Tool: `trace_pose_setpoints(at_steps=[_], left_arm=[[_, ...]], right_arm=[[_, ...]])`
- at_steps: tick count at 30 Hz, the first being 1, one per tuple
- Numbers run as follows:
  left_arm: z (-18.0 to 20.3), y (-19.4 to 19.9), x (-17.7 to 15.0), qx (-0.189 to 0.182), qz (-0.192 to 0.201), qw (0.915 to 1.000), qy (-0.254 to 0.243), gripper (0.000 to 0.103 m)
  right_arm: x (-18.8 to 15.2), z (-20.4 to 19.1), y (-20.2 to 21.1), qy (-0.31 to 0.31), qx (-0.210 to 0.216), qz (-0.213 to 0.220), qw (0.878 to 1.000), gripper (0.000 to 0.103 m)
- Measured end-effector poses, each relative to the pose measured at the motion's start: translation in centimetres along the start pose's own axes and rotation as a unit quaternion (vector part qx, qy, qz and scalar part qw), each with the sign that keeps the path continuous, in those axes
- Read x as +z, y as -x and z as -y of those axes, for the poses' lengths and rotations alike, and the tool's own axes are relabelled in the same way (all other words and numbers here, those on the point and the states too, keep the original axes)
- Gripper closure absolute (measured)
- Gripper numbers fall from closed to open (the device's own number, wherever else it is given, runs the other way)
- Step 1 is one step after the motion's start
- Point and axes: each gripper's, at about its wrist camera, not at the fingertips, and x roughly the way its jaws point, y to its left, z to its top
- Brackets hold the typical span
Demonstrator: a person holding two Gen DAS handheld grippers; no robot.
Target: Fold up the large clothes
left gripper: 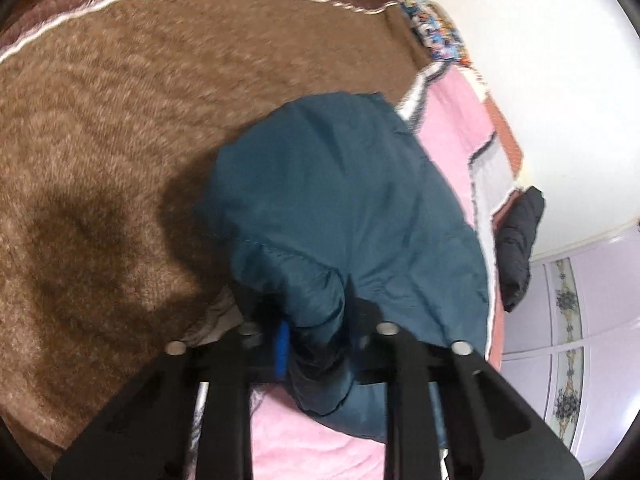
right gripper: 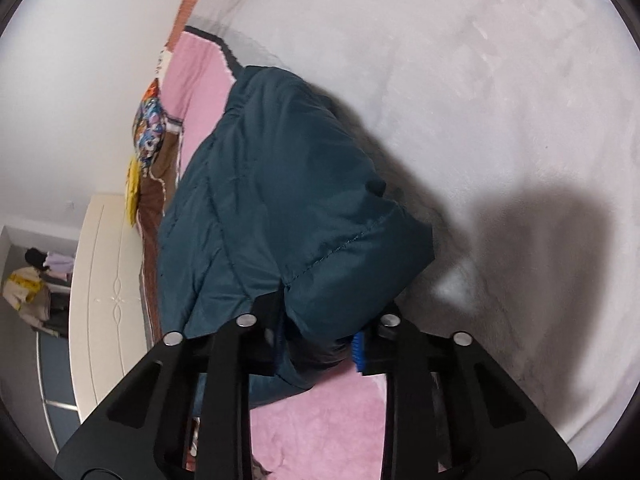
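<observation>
While brown blanket (left gripper: 100,140) is lying bare leftward | left gripper (left gripper: 316,336) and right gripper (right gripper: 320,340) are clenching jacket (left gripper: 340,184) hem over bed (right gripper: 500,80).

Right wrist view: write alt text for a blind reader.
The right claw is shut on a bunched edge of a teal padded jacket, which drapes away over a pink and grey blanket. A white cabinet stands at left.

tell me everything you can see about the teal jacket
The teal jacket is smooth, slightly shiny padded fabric with stitched seams, bunched and hanging loose. The left gripper and right gripper each pinch a fold of it. Its far end reaches the pink blanket.
</observation>
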Motion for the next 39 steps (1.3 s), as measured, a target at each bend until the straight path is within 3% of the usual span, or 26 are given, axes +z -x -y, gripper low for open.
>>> trace_pose_setpoints(at_steps=[3, 10, 18, 23, 29, 32, 34, 37, 39], left_arm=[[0.8, 1.9, -0.9, 0.001, 0.009, 0.9994, -0.032, 0.088], [-0.6, 6.5, -4.0, -0.019, -0.014, 0.9987, -0.046, 0.089], [-5.6, 10.9, -10.0, -0.018, -0.045, 0.9977, -0.047, 0.089], [-8.1, 10.8, -12.2, -0.008, -0.053, 0.9974, -0.048, 0.087], [-8.7, 10.0, -12.2, 0.012, -0.044, 0.9985, -0.029, 0.069], [-8.2, 10.2, -11.9, 0.009, -0.049, 0.9982, -0.032, 0.055], [-8.5, 10.5, -11.9, 0.002, -0.050, 0.9984, -0.025, 0.049], [-9.1, 11.0, -12.0, -0.004, -0.050, 0.9985, -0.020, 0.047], [-9.6, 11.2, -12.2, -0.007, -0.049, 0.9986, -0.019, 0.046]], right_arm=[[-0.7, -0.1, 1.1, 0.011, 0.005, -0.001, 1.000, 0.083], [-4.0, 1.1, 5.9, 0.037, 0.001, -0.014, 0.999, 0.083], [-10.2, 4.6, 11.3, 0.052, -0.025, -0.037, 0.998, 0.083], [-11.7, 6.0, 10.9, 0.052, -0.052, -0.044, 0.996, 0.078], [-10.9, 5.6, 9.9, 0.038, -0.098, -0.051, 0.993, 0.053], [-10.8, 5.6, 11.6, 0.044, -0.109, -0.046, 0.992, 0.049], [-10.7, 5.6, 13.3, 0.046, -0.119, -0.032, 0.991, 0.049], [-10.8, 5.0, 16.5, 0.071, -0.159, 0.024, 0.984, 0.050], [-10.8, 3.2, 17.8, 0.113, -0.179, 0.058, 0.976, 0.071]])
